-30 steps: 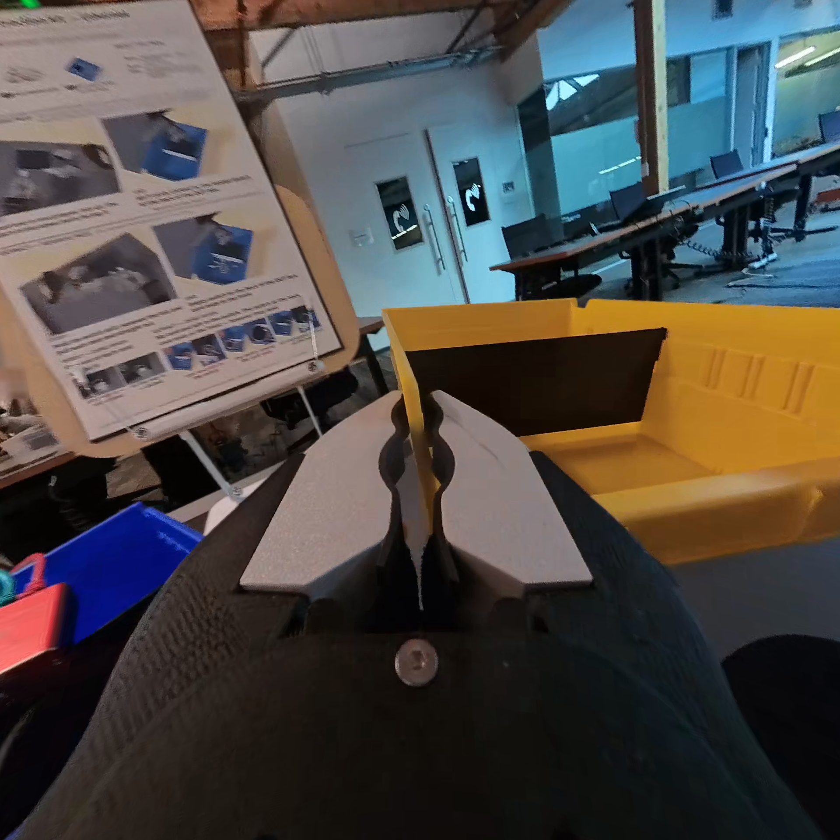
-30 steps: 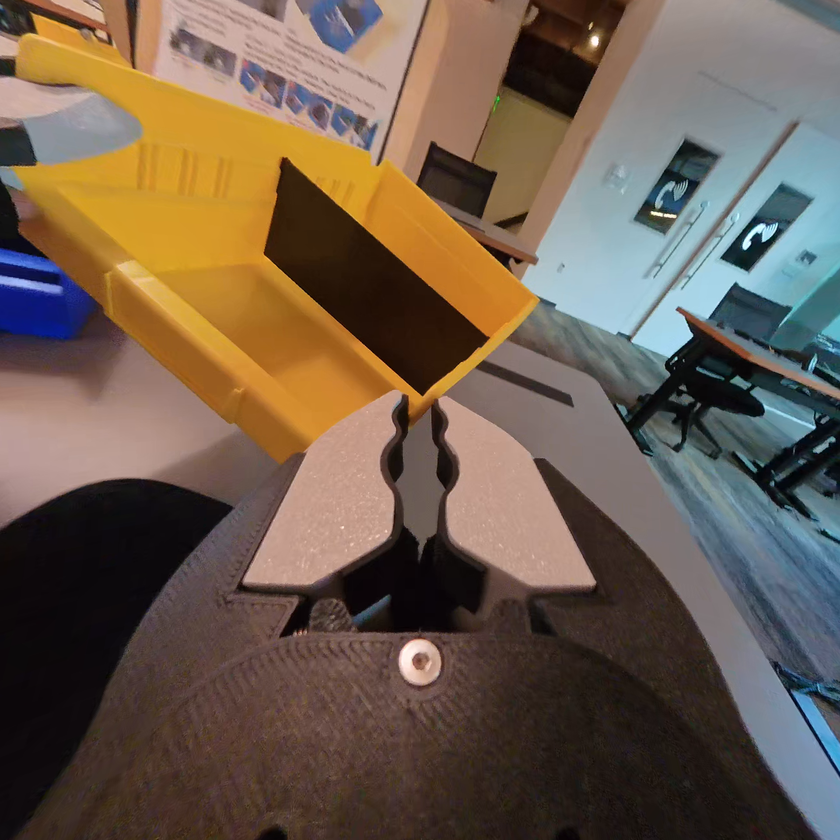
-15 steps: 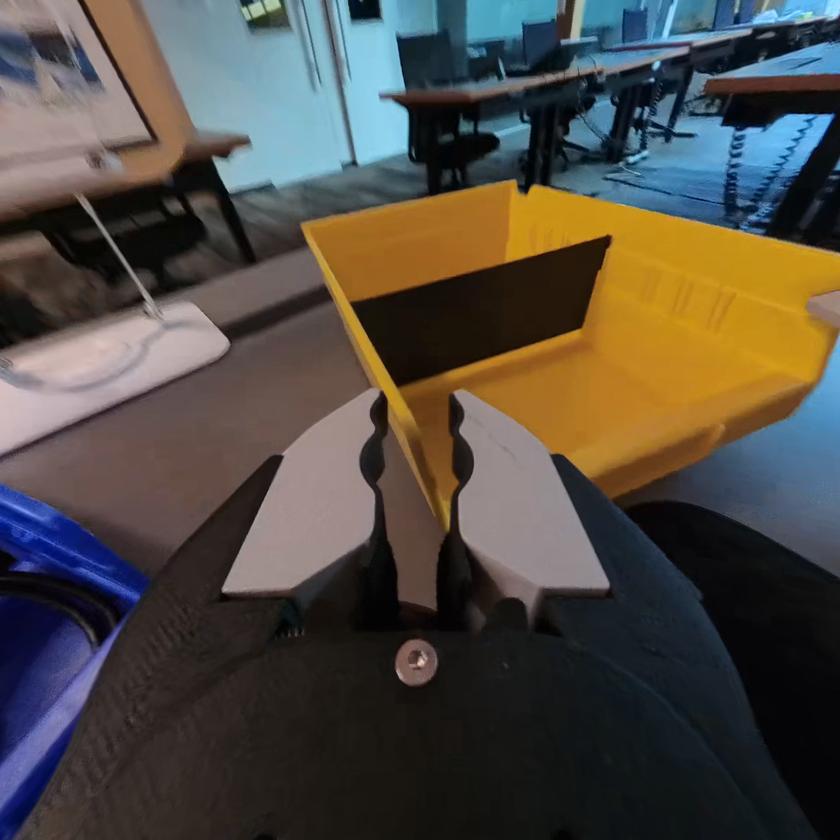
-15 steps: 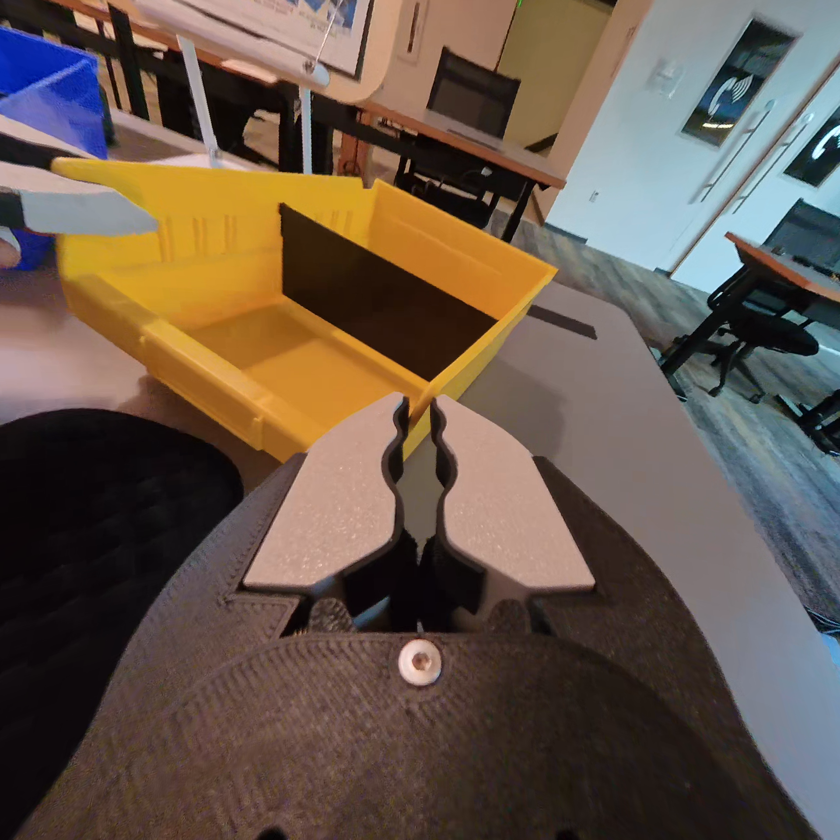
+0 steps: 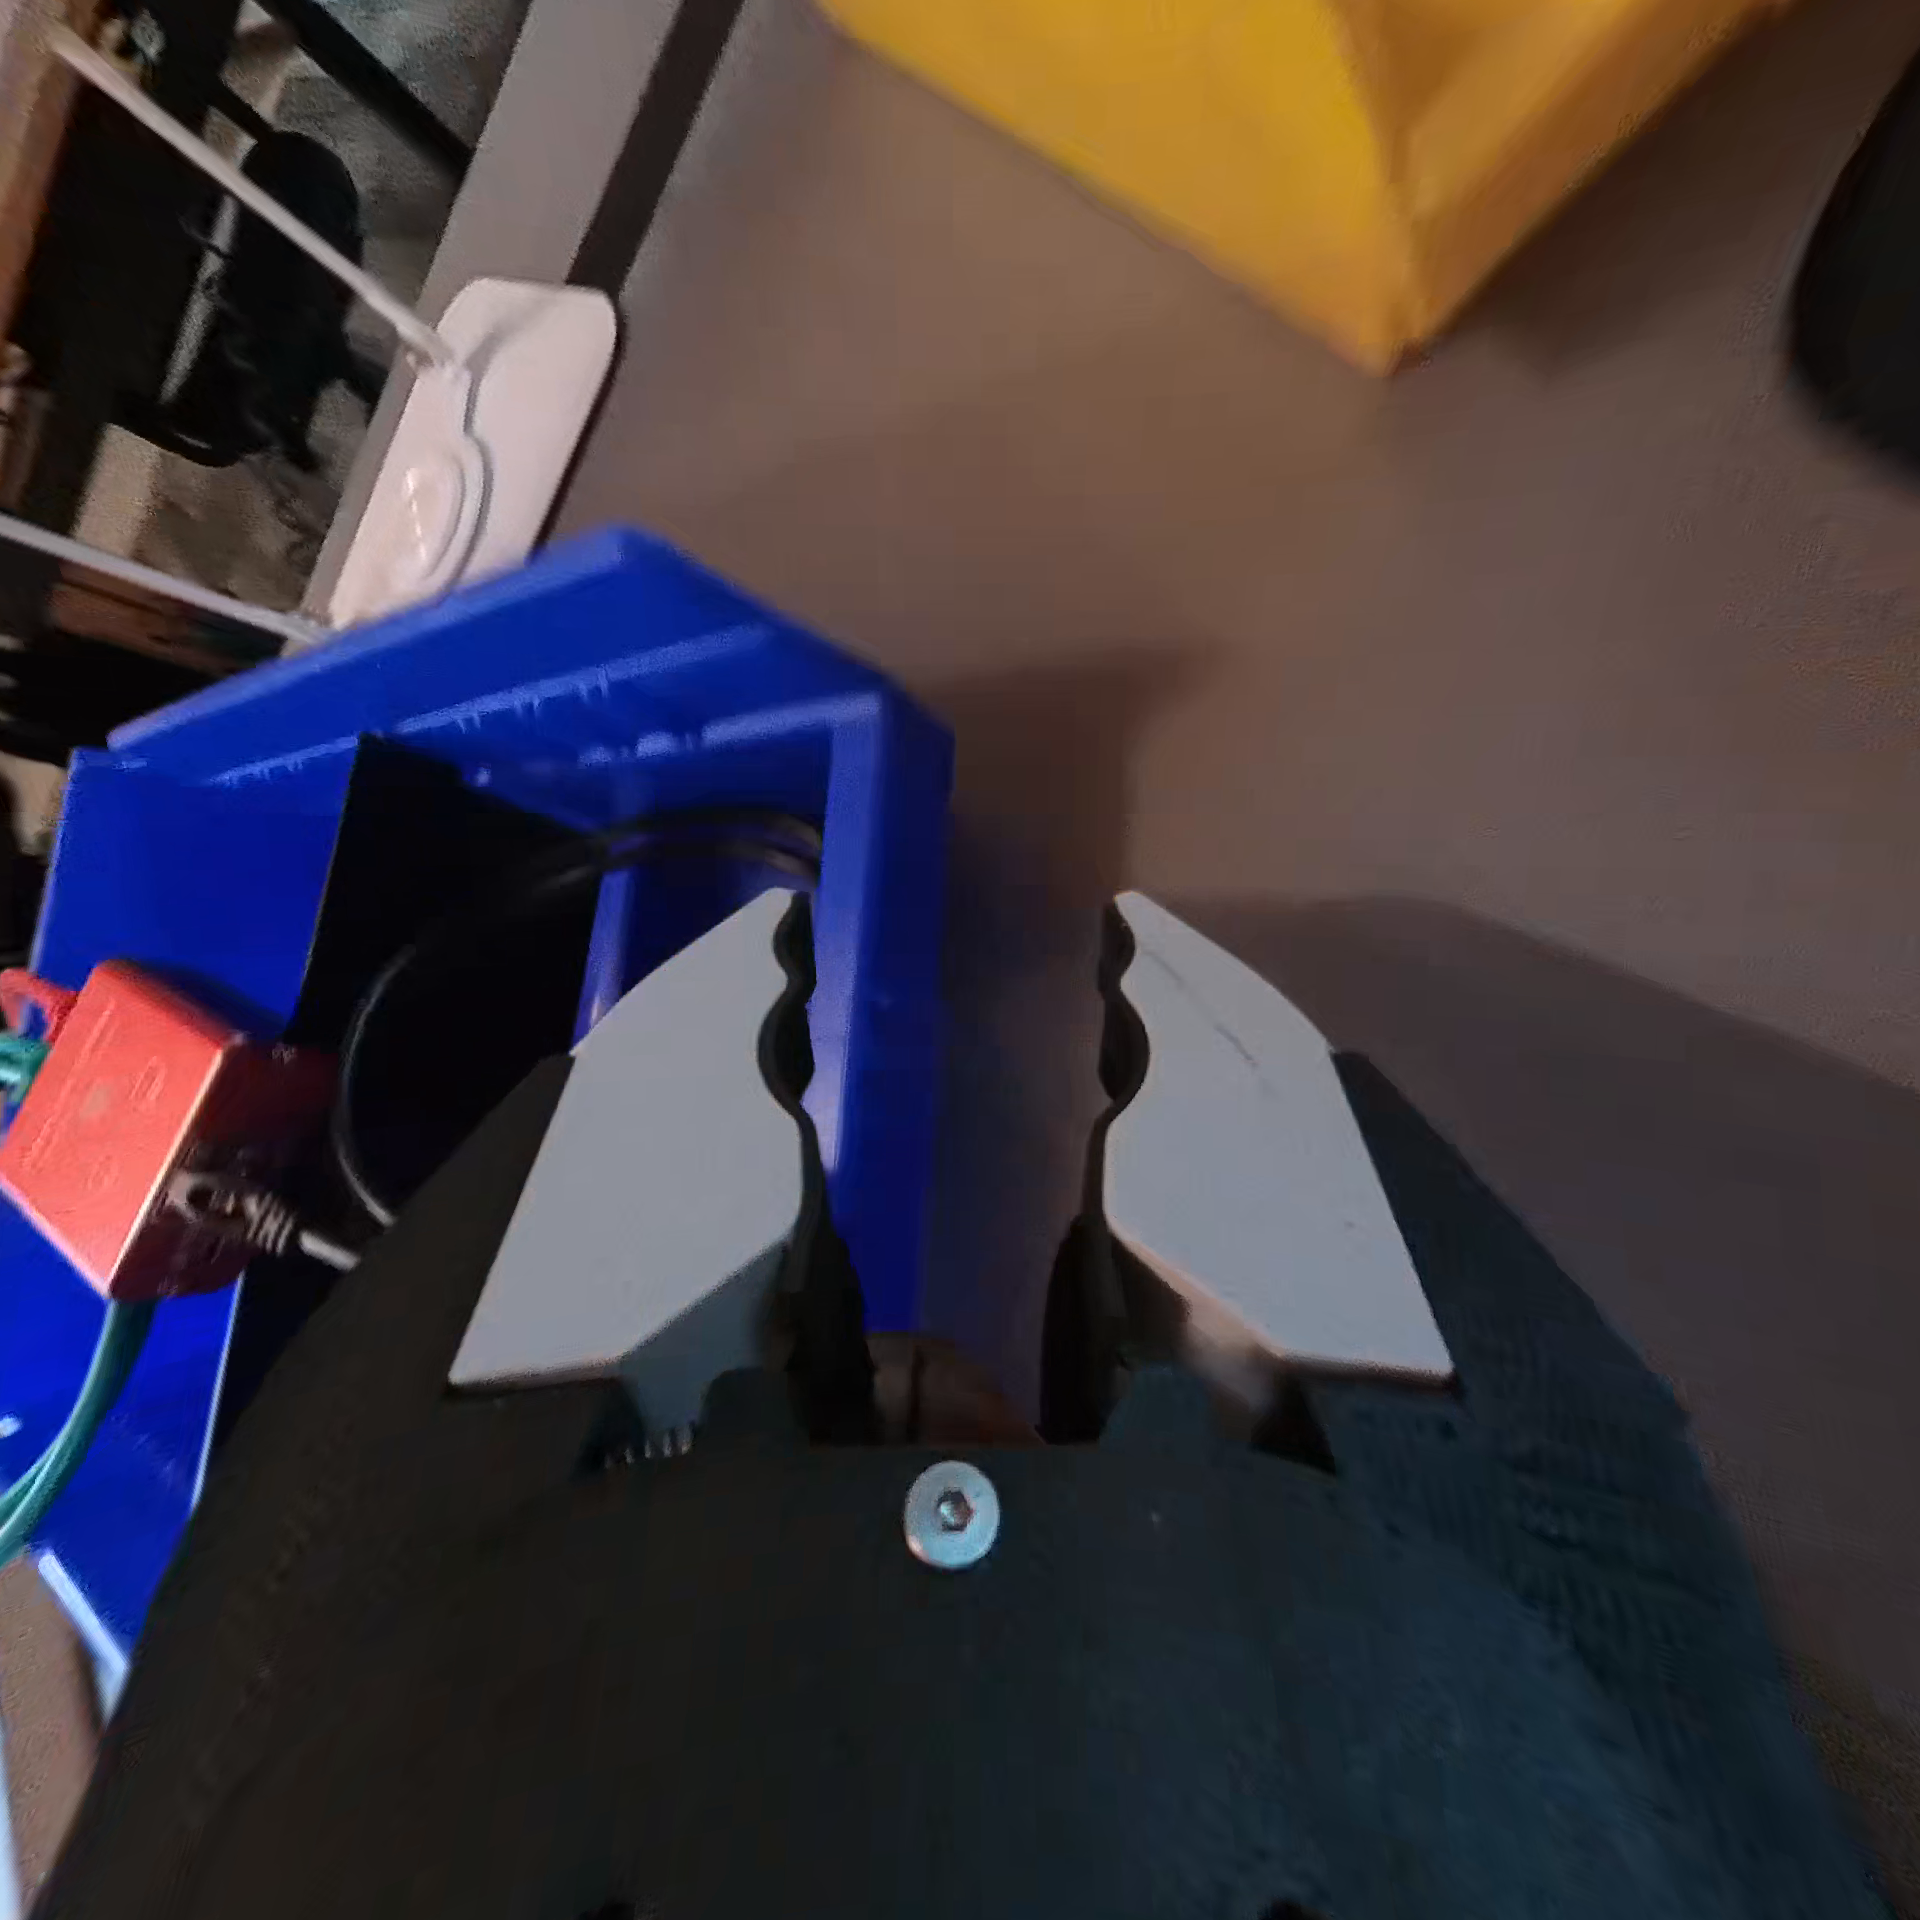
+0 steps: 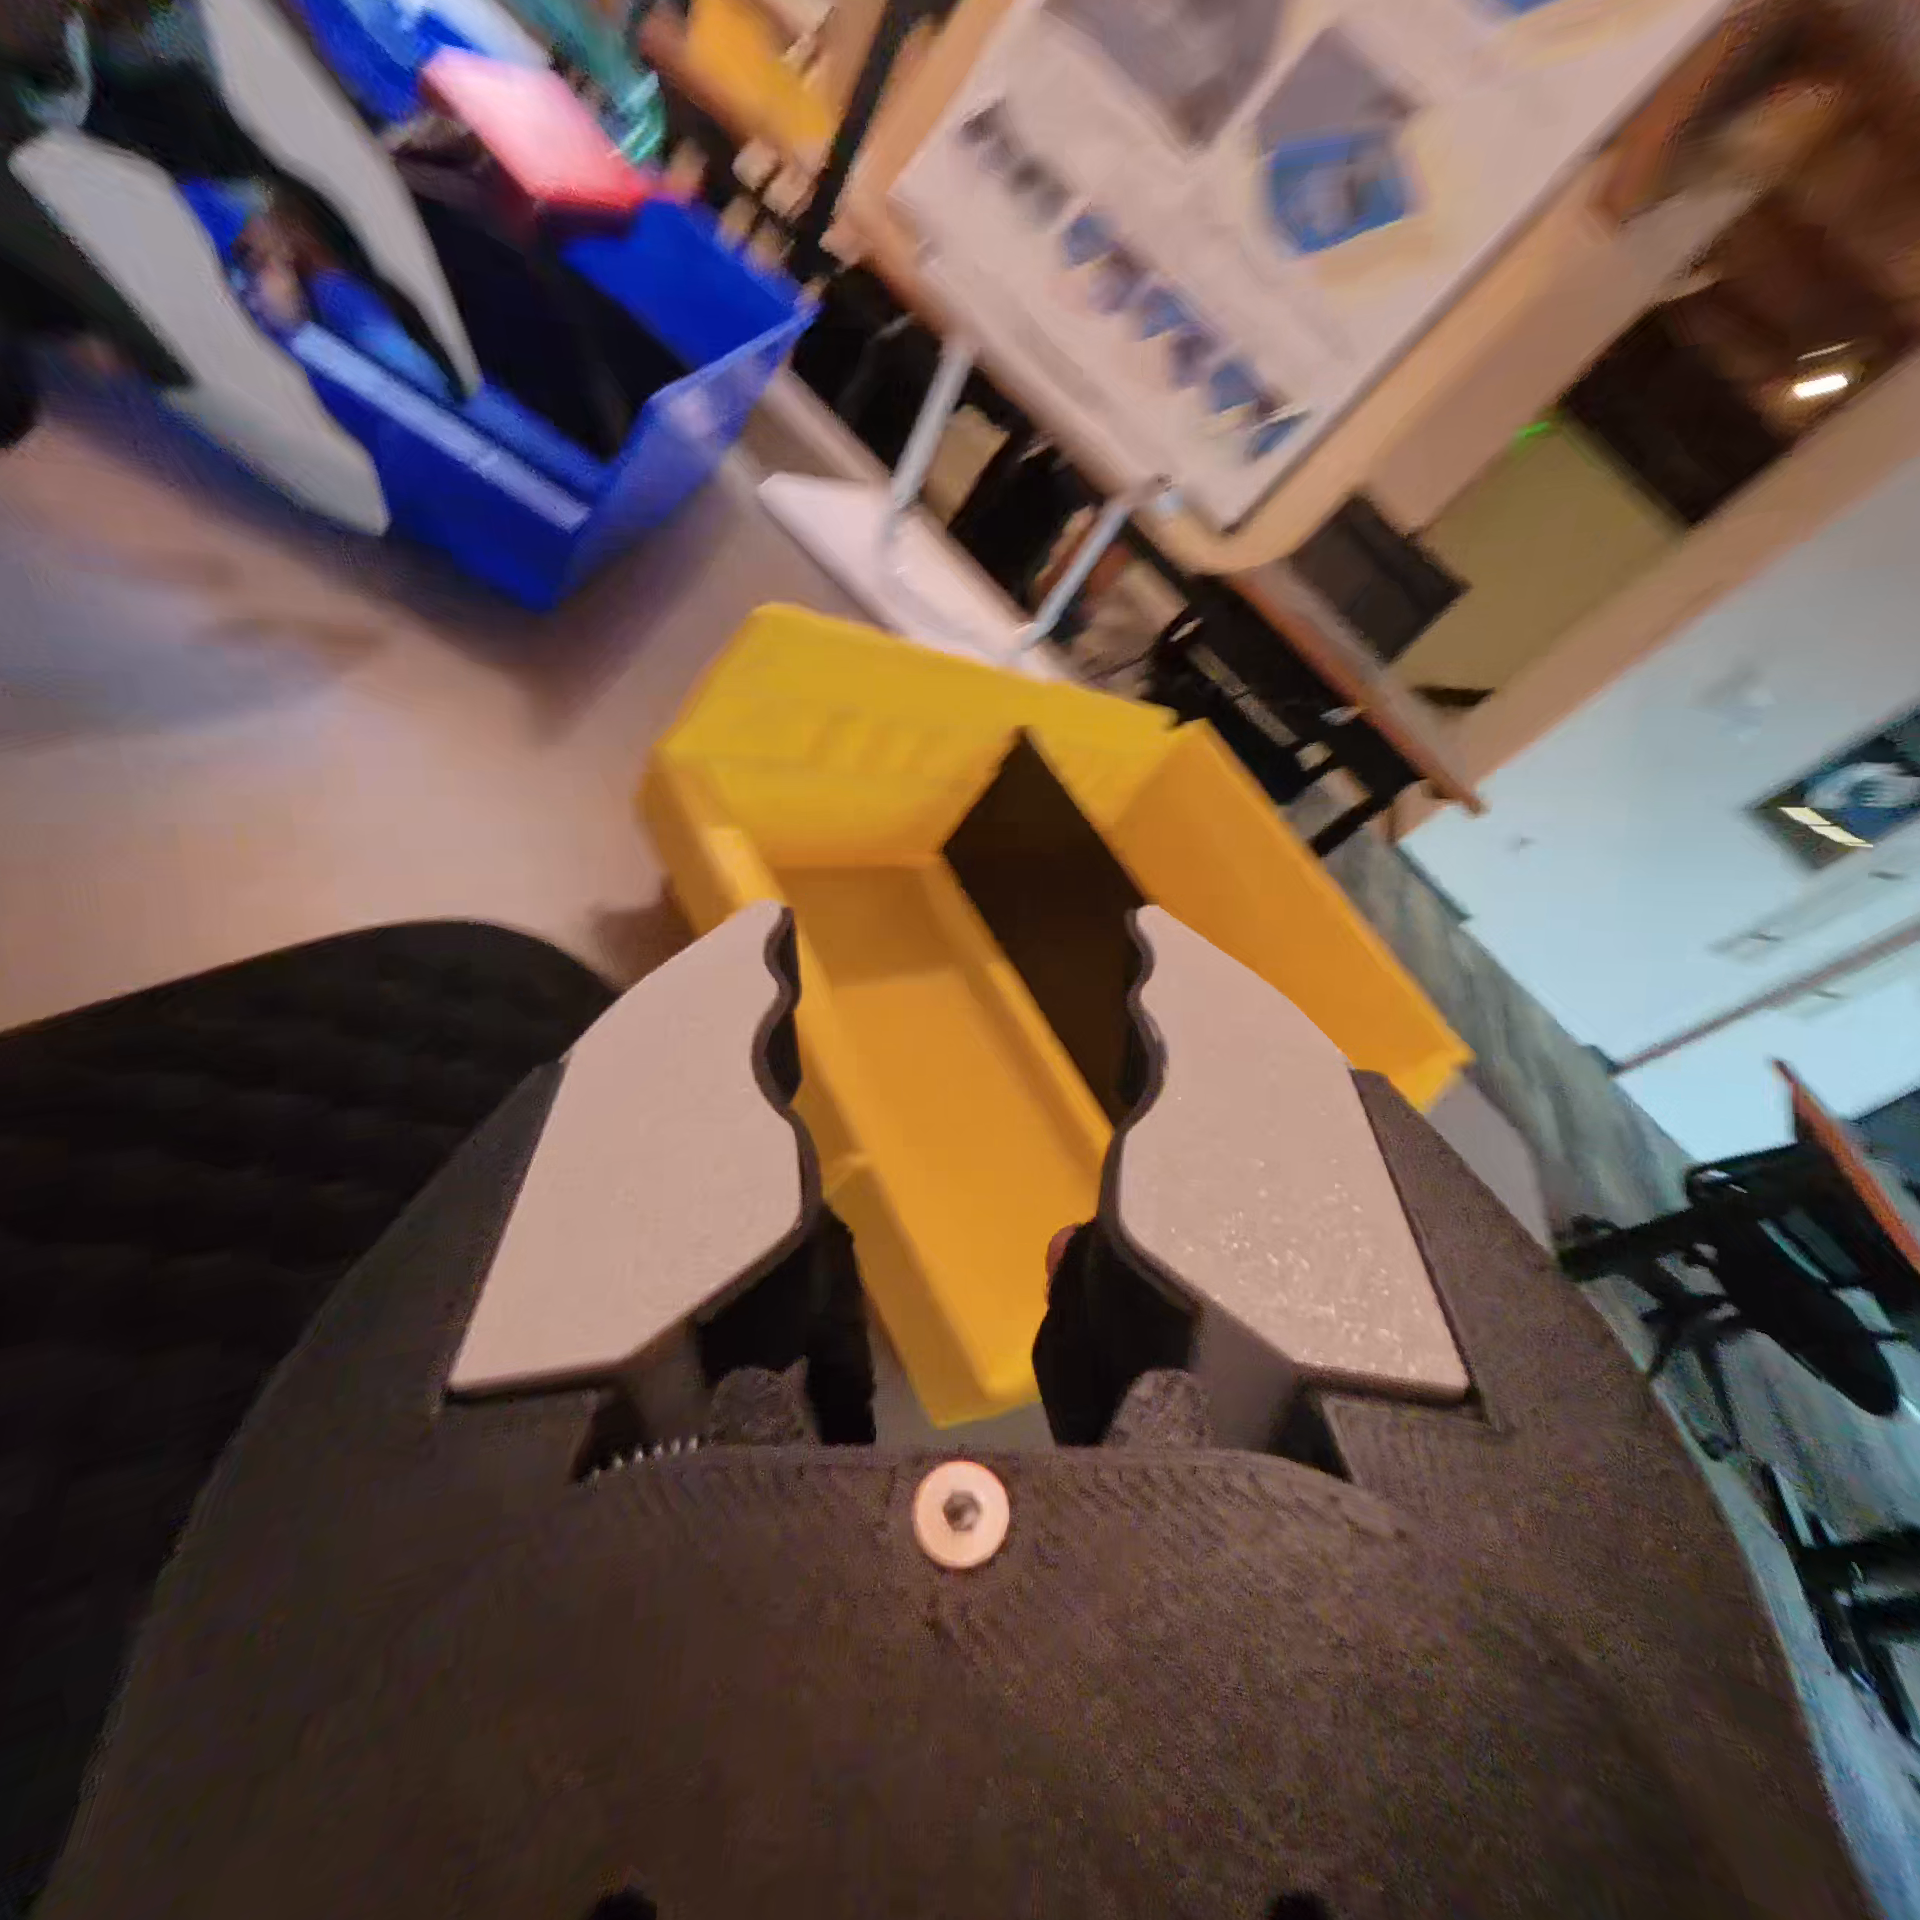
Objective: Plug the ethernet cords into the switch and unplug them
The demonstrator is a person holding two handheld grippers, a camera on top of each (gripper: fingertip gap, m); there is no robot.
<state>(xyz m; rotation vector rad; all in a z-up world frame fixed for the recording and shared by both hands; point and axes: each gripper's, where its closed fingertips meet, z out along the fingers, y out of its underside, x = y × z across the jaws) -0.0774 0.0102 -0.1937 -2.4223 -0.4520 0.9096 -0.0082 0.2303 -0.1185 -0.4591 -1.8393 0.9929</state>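
Observation:
My left gripper point(image 5: 953, 904) is open and empty above the near right corner of a blue bin point(image 5: 520, 727). The bin's right wall shows between the fingers, with no pad pressing on it. A red switch point(image 5: 114, 1132) lies in that bin at the left, with a black cord point(image 5: 358, 1039) plugged into it and green cords point(image 5: 62, 1434) below. My right gripper point(image 6: 958, 920) is open and empty just above a yellow bin point(image 6: 831, 748) that rests on the grey table point(image 6: 260, 831). The right wrist view also shows the left gripper point(image 6: 239, 301) open over the blue bin point(image 6: 499, 488), and the switch point(image 6: 530, 135).
The yellow bin point(image 5: 1299, 156) has a black divider point(image 6: 1049, 883). A white stand base point(image 5: 488, 416) carries an instruction board point(image 6: 1247, 208) behind the bins. A black textured shape point(image 6: 208, 1091) lies left of my right gripper. The table edge runs at the right point(image 6: 1558, 1143). There is about 25 centimetres between the tips of the two grippers.
Both grippers were shut on the yellow bin's walls and lowered it to the table. Both have opened and let it go. My left gripper has swung left to the blue bin.

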